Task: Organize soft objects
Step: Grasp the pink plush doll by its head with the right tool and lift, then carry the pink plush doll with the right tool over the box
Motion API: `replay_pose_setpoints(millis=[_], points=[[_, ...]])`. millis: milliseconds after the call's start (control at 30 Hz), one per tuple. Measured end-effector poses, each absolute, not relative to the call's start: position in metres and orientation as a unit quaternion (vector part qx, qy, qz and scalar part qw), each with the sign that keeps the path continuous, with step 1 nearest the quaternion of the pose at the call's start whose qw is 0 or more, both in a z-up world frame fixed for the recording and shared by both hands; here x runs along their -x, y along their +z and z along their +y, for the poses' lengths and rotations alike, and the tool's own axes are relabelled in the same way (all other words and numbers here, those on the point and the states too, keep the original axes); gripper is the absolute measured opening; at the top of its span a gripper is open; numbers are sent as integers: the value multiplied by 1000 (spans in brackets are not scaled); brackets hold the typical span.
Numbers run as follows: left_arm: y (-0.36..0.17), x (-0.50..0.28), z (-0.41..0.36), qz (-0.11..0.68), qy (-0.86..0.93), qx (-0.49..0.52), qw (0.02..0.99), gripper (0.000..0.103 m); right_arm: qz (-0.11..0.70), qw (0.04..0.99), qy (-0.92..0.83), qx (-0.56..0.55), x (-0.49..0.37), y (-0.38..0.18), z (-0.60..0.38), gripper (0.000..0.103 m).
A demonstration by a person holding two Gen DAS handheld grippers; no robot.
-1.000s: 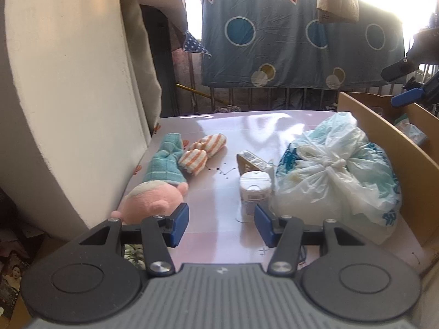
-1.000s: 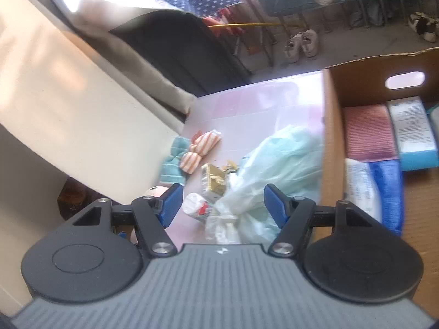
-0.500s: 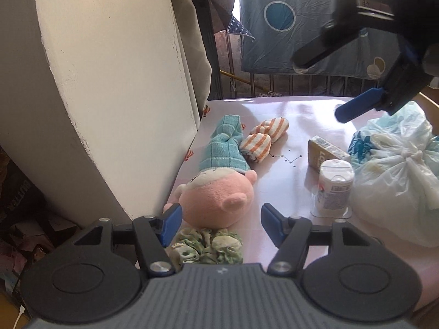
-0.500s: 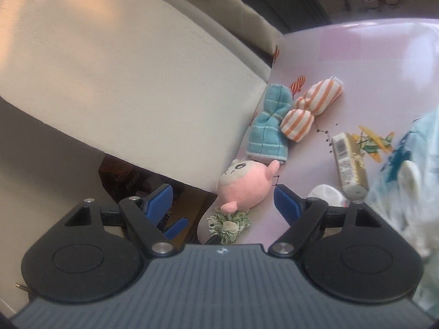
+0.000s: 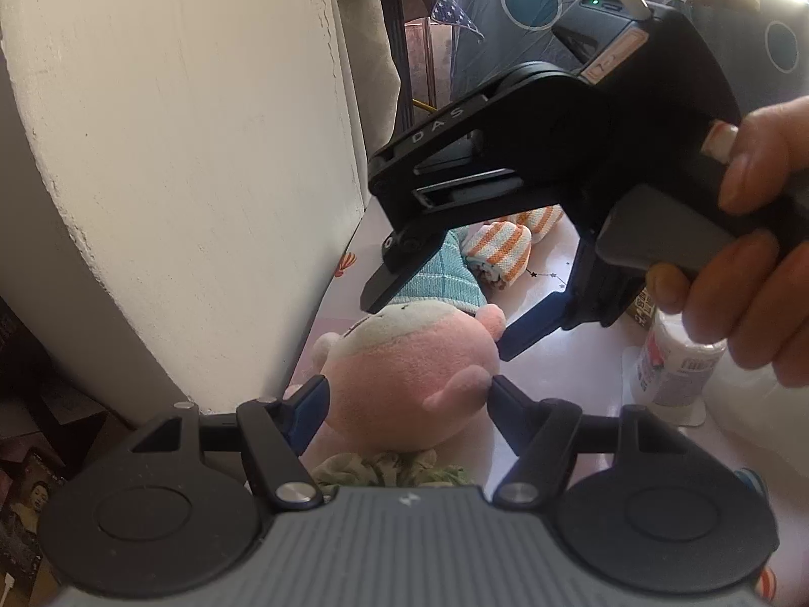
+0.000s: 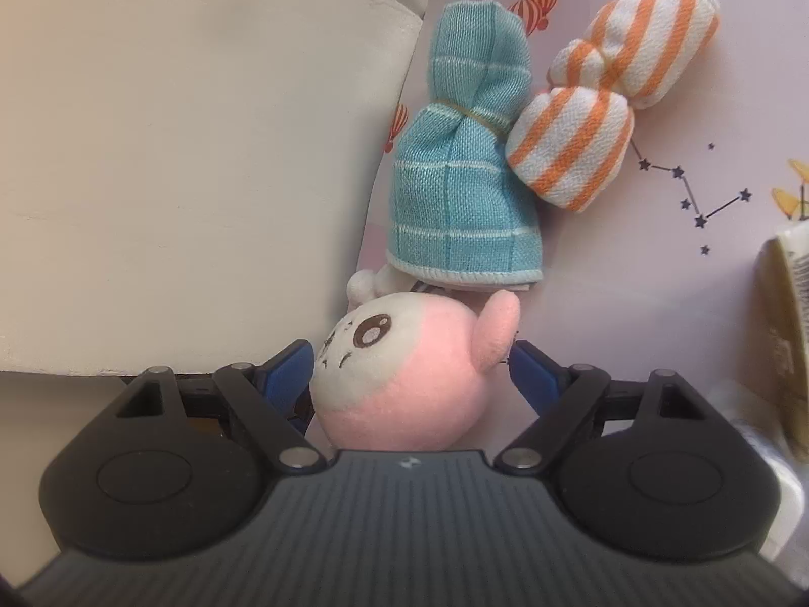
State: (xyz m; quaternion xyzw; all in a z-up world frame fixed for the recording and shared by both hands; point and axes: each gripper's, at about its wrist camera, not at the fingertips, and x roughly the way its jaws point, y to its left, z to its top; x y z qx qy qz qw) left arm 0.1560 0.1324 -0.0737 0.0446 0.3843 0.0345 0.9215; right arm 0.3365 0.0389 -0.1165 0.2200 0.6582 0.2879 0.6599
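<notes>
A pink and white plush toy (image 5: pixel 404 379) lies on the pink table by the white wall; it also shows in the right wrist view (image 6: pixel 404 374). My left gripper (image 5: pixel 404 397) is open with its jaws on either side of the plush. My right gripper (image 6: pixel 409 369) is open and straddles the same plush from above; it shows in the left wrist view (image 5: pixel 435 318). A teal checked cloth bundle (image 6: pixel 462 177) and an orange-striped cloth bundle (image 6: pixel 607 101) lie just beyond the plush. A green scrunchie (image 5: pixel 389 470) lies under my left gripper.
A white wall block (image 5: pixel 177 152) borders the table's left edge (image 6: pixel 379 192). A small white bottle (image 5: pixel 677 369) stands to the right. A tan box (image 6: pixel 789 334) lies at the right. A blue patterned sheet (image 5: pixel 531 10) hangs behind.
Both grippers have moved in on the pink plush. The right gripper has come down from high over the table until its jaws straddle the plush; the left has advanced around it.
</notes>
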Motion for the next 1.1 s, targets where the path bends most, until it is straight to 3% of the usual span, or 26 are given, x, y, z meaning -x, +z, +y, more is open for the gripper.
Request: replay_pose_setpoints(millis=[200, 600, 1100], points=[[-71, -154, 138, 387, 39, -19, 921, 62, 648, 669, 293, -217, -328, -120, 45, 78], [-16, -103, 121, 335, 17, -16, 942, 62, 609, 682, 309, -264, -286, -64, 1, 76], [56, -56, 6, 245, -102, -64, 962, 63, 495, 740, 282, -358, -213, 26, -173, 76]])
